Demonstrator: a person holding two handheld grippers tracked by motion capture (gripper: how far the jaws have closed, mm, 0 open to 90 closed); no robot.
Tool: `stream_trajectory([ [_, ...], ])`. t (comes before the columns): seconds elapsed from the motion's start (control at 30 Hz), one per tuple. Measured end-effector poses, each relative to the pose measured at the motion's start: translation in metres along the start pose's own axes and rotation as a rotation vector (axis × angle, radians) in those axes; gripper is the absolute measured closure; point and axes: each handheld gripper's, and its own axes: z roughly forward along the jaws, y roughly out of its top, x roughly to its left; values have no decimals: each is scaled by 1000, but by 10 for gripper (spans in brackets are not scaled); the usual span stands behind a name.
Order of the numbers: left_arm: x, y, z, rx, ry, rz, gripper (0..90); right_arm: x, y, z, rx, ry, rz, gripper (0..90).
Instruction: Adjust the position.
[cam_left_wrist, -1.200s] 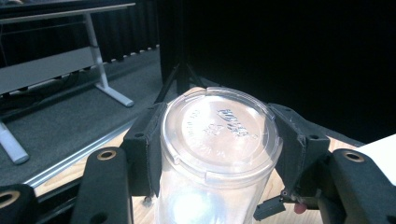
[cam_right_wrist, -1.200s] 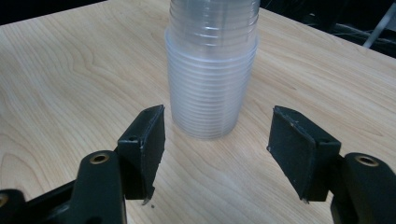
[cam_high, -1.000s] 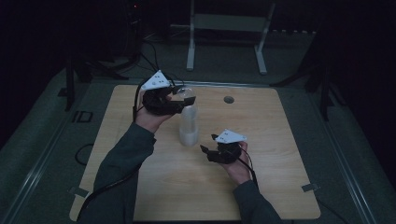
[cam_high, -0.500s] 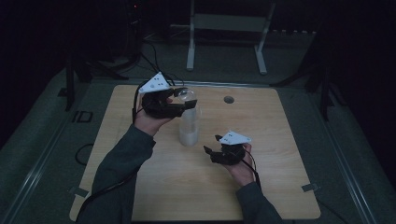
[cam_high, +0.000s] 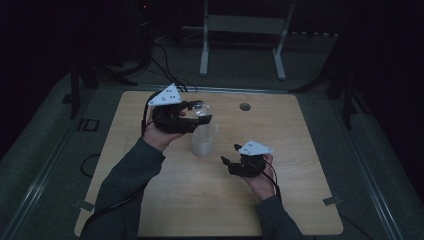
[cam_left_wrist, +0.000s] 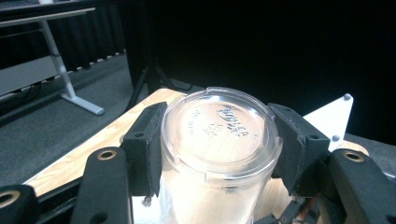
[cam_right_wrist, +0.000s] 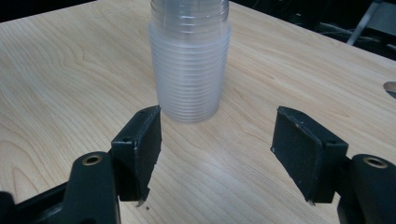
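The stack of clear plastic cups (cam_high: 203, 140) stands upside down near the middle of the wooden table (cam_high: 300, 200). The left gripper (cam_high: 197, 117) clamps the top cup (cam_left_wrist: 219, 135). The right gripper (cam_high: 227, 164), near the stack, has just been opening its jaws, with nothing between them.

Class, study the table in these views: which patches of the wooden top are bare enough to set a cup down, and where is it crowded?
Bare wood lies along the near edge of the table between the two sleeves, and on the right side between the right gripper, the small hole and the table's right edge. It is crowded at the middle, where the left gripper clamps the top of the cup stack.
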Motion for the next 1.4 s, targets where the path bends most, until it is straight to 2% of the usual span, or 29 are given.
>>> stream_trajectory([
  [0.5, -6, -11, -11, -26, -39, -2, 411, -1, 2, -5, -2, 16, -10, 326],
  [0.8, -6, -21, -14, -27, -31, -11, 411, 0, 4, -8, -10, 28, -19, 326],
  [1.0, -5, -31, -17, -24, -18, -23, 411, -3, 7, -11, -29, 47, 4, 326],
  [1.13, -2, -39, -19, -33, -13, -47, 411, -2, 8, -12, -40, 59, 10, 326],
  [1.4, -1, -50, -19, -36, -9, -67, 411, 3, 13, -9, -48, 76, 3, 325],
])
